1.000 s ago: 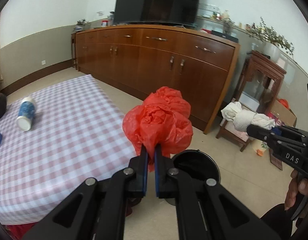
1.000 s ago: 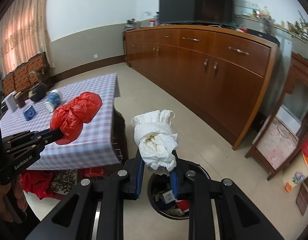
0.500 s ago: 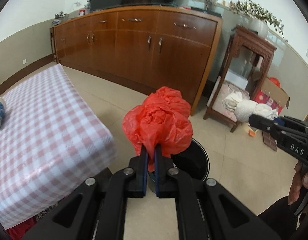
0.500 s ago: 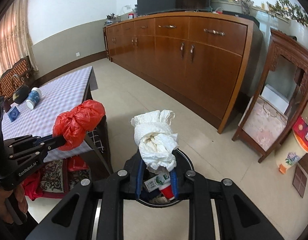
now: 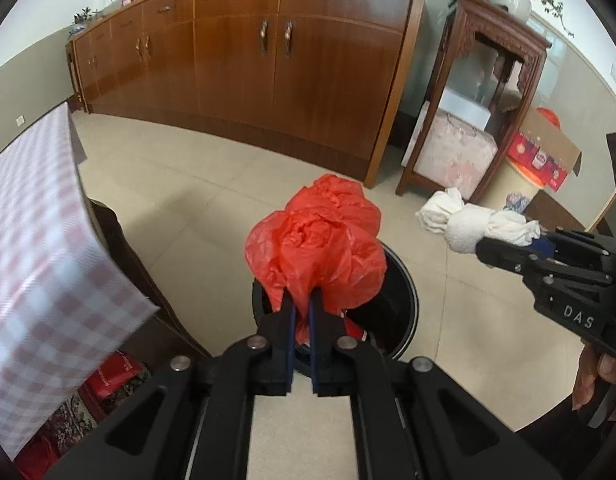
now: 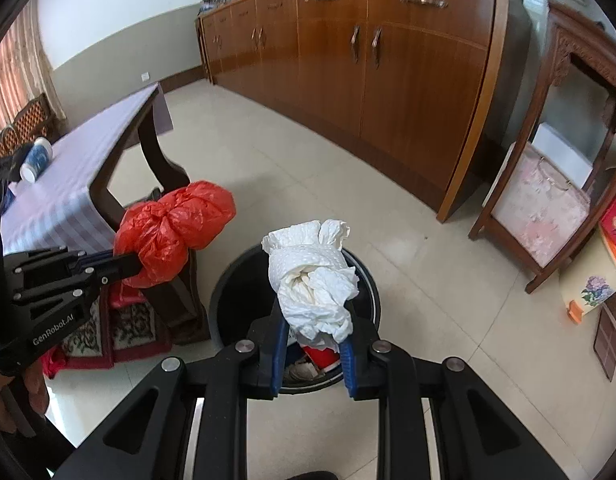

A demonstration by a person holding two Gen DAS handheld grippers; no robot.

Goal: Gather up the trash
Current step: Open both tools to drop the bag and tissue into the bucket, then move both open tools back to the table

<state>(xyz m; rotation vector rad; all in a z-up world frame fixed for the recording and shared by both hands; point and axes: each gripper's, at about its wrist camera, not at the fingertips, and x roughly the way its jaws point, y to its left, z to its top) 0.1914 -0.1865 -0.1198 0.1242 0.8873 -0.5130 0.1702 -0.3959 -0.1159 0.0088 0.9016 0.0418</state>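
Note:
A crumpled red plastic bag [image 5: 320,248] is pinched in my left gripper [image 5: 301,304], which is shut on it and hangs over the near rim of a round black trash bin [image 5: 404,300] on the floor. My right gripper [image 6: 314,312] is shut on a wad of white paper towel [image 6: 312,280] above the same bin [image 6: 228,300], which holds a red cup and other scraps. From the left wrist, the towel [image 5: 468,224] shows at the right beside the bin. In the right wrist view the red bag [image 6: 176,232] hangs to the bin's left.
A table with a checked cloth [image 5: 36,248] and dark curved legs [image 6: 164,184] stands just left of the bin. A long wooden sideboard [image 5: 276,64] runs along the back wall, with a carved wooden stand [image 6: 568,160] to its right. Boxes [image 5: 544,152] sit on the tiled floor at the far right.
Both grippers have dropped and tilted down toward the bin, each keeping its load. The bin has grown larger in both views and the table has slid off to the left.

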